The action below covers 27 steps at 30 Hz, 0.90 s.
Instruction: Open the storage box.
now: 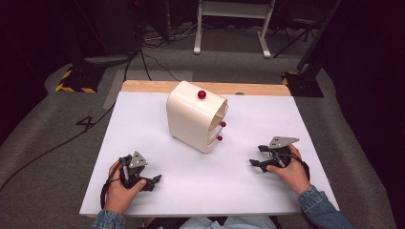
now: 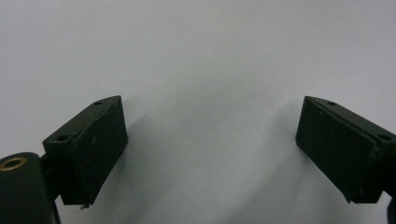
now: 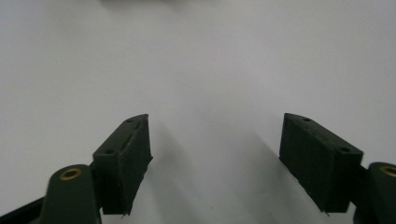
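Two hand-held grippers sit low in the high view, on a white table (image 1: 200, 191). At lower left, the left gripper (image 1: 155, 181) rests in the person's left hand (image 1: 119, 191), its jaws pointing toward the middle of the frame. At right of centre, the right gripper (image 1: 255, 156) sits under the right hand (image 1: 291, 171), jaws spread and pointing left. Between and above them, near the frame's centre, stands a cream rounded cabinet (image 1: 193, 119) with a red knob (image 1: 201, 94) on top and two smaller red knobs (image 1: 221, 131) on its right face. It is well apart from both grippers.

Left gripper view: the left gripper (image 2: 210, 140) has its two black jaws wide apart at lower left and lower right, with bare white tabletop (image 2: 201, 56) between them.

Right gripper view: the right gripper (image 3: 215, 149) likewise shows jaws wide apart, nothing between them, over plain white surface (image 3: 210, 60).
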{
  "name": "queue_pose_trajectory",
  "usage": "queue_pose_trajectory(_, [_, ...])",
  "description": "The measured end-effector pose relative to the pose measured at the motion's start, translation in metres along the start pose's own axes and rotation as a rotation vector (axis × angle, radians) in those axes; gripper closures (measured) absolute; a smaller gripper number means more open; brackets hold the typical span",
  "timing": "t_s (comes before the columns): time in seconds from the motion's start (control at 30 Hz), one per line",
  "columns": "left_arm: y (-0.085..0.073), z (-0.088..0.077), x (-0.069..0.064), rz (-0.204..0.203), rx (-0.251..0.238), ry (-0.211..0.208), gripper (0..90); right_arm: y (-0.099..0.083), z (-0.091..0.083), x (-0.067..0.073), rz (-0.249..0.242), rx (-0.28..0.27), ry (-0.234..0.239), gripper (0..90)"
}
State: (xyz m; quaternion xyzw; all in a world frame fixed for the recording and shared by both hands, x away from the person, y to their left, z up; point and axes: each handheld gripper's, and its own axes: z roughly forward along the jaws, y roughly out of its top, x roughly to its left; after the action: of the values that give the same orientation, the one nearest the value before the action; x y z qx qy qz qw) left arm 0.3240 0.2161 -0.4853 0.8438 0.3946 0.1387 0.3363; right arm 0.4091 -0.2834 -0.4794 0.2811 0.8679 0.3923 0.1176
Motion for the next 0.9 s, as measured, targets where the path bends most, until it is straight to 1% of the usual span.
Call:
queue_pose_trajectory(0.03, [0.000,0.000,0.000,0.000,0.000,0.000,9.1,0.000,0.000,0.000,0.000,0.000,0.000,25.5])
queue_pose_trajectory(0.07, [0.000,0.000,0.000,0.002,0.000,0.001,9.1,0.002,-0.002,0.001,-0.005,-0.012,0.003,27.3])
queue_pose_trajectory(0.13, [0.000,0.000,0.000,0.009,-0.001,0.003,9.1,0.009,-0.009,0.005,-0.007,-0.052,0.013,30.6])
queue_pose_trajectory(0.17, [0.000,0.000,0.000,0.011,-0.003,0.005,9.1,0.009,-0.009,0.005,-0.007,-0.052,0.013,30.6])
queue_pose_trajectory(0.3, [0.000,0.000,0.000,0.000,-0.001,-0.001,9.1,0.019,-0.021,0.010,-0.015,-0.084,0.014,34.0])
queue_pose_trajectory(0.37, [0.000,0.000,0.000,0.001,-0.001,0.000,9.1,0.023,-0.026,0.012,-0.016,-0.111,0.023,36.4])
queue_pose_trajectory(0.4, [0.000,0.000,0.000,0.001,-0.001,0.000,9.1,0.027,-0.030,0.013,-0.016,-0.147,0.027,38.2])
queue_pose_trajectory(0.5, [0.000,0.000,0.000,0.006,-0.001,0.001,9.1,0.034,-0.034,0.015,-0.032,-0.191,0.037,42.7])
queue_pose_trajectory(0.53, [0.000,0.000,0.000,0.006,-0.001,0.001,9.1,0.034,-0.034,0.015,-0.032,-0.191,0.037,42.7])
queue_pose_trajectory(0.57, [0.000,0.000,0.000,0.006,-0.002,0.002,9.1,0.039,-0.035,0.016,-0.047,-0.223,0.048,44.5])
queue_pose_trajectory(0.6, [0.000,0.000,0.000,0.012,-0.004,0.007,9.2,0.041,-0.034,0.017,-0.050,-0.237,0.056,46.4])
queue_pose_trajectory(0.7, [0.000,0.000,0.000,0.017,-0.004,0.011,9.2,0.046,-0.030,0.019,-0.044,-0.270,0.083,49.2])
queue_pose_trajectory(0.87, [0.000,0.000,0.000,0.011,-0.002,0.005,9.2,0.052,-0.023,0.021,-0.048,-0.279,0.099,52.0])
queue_pose_trajectory(0.9, [0.000,0.000,0.000,0.012,-0.003,0.006,9.2,0.056,-0.019,0.021,-0.056,-0.286,0.112,52.2])
